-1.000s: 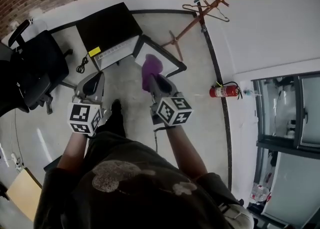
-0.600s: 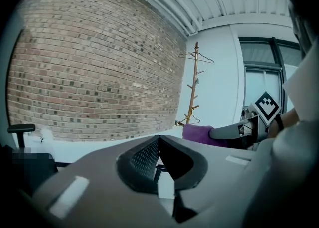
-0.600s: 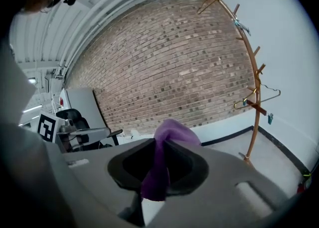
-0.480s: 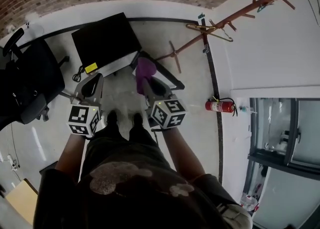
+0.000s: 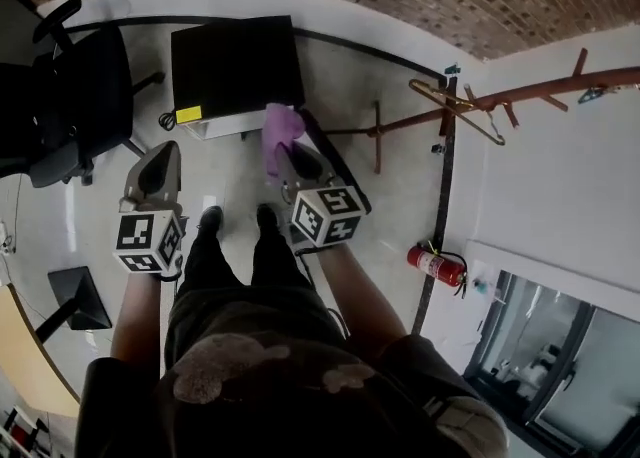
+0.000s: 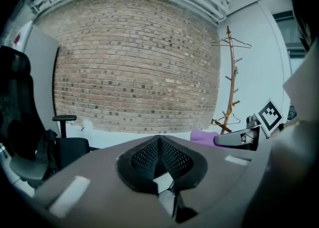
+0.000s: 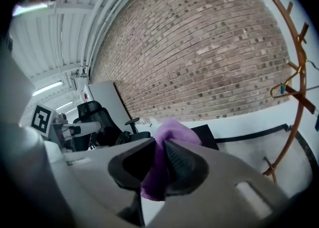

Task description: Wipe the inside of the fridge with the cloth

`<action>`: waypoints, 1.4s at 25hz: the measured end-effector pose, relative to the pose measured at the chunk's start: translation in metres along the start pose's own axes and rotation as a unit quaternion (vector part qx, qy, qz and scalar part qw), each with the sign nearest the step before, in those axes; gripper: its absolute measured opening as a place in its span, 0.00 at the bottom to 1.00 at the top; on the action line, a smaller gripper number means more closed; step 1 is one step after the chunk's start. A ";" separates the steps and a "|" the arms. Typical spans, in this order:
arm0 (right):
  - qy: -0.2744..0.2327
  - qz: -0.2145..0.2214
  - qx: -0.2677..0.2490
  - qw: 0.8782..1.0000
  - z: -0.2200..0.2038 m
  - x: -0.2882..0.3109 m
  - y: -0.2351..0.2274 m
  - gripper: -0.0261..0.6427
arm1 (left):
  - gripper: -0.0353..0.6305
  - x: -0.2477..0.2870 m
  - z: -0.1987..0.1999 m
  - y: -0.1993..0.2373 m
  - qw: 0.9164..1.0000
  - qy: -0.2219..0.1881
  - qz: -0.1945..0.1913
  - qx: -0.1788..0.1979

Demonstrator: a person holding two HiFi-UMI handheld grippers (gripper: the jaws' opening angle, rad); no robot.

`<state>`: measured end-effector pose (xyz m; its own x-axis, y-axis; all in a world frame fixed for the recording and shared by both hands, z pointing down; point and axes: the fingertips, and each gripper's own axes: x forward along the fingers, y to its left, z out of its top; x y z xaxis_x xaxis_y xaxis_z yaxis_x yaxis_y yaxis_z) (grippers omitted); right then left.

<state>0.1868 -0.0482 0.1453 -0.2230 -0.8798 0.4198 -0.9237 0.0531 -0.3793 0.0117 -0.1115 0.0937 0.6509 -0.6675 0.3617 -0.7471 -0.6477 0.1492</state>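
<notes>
The right gripper (image 7: pixel 160 158) has 2 black, ribbed jaw pads pinching a soft, crumpled purple cloth (image 7: pixel 172 130). The fabric bulges above the pads and hangs in a fold below them. In the head view the cloth is held off the floor, in front of a low, black, box-shaped cabinet (image 5: pixel 235 66); the cabinet's interior cannot be made out. The left gripper (image 6: pixel 159 145) has 2 mesh-textured pads pressed together with nothing between them. A brick wall (image 6: pixel 134 62) stands behind.
</notes>
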 end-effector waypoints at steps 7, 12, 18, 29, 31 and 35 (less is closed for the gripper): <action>0.039 0.055 -0.019 0.998 -0.026 0.038 -0.027 0.11 | 0.08 -0.004 -0.028 0.014 0.997 0.001 0.079 -0.020; 0.044 0.043 0.000 0.998 -0.063 0.067 -0.044 0.11 | 0.08 0.007 -0.076 0.029 0.995 0.018 0.099 -0.029; 0.058 0.039 -0.005 0.998 -0.138 0.099 -0.053 0.11 | 0.08 0.027 -0.149 0.060 0.994 0.027 0.095 -0.051; 0.054 0.049 -0.046 0.996 -0.266 0.199 -0.090 0.11 | 0.08 0.110 -0.293 0.099 0.997 0.010 0.055 -0.044; 0.046 0.060 -0.047 0.996 -0.279 0.222 -0.095 0.11 | 0.08 0.125 -0.315 0.108 0.998 0.008 0.048 -0.034; 0.028 0.077 -0.063 0.995 -0.303 0.260 -0.104 0.11 | 0.08 0.151 -0.354 0.125 0.998 -0.008 0.048 -0.037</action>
<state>0.1304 -0.1390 0.5441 -0.3792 -0.8291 0.4107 -0.9081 0.2482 -0.3373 -0.0313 -0.1630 0.4932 0.5774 -0.7314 0.3629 -0.8138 -0.5517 0.1828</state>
